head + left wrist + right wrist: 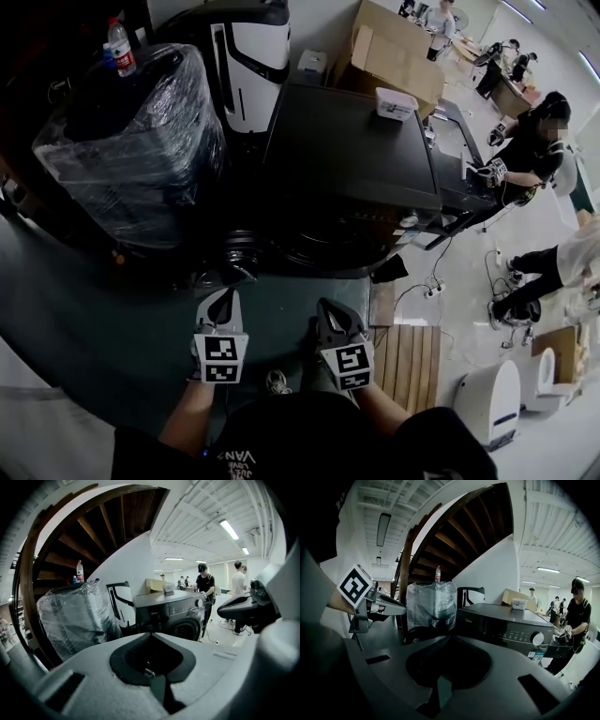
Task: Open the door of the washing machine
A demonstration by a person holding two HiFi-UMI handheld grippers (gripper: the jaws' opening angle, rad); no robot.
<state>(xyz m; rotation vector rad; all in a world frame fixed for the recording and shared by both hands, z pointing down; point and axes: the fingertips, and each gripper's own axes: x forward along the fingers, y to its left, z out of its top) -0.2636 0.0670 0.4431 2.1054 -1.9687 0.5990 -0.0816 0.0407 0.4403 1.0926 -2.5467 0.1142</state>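
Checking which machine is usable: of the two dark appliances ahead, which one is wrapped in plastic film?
The left appliance, with a water bottle standing on top; the washing machine to its right is unwrapped.

Open floor (112,319) was left before the washing machine (347,159); its left side was crowded by a plastic-wrapped appliance (131,141), its right by cables (419,290).

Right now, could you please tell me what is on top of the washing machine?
A small white container sits on the washing machine, near a back corner. What it holds cannot be seen.
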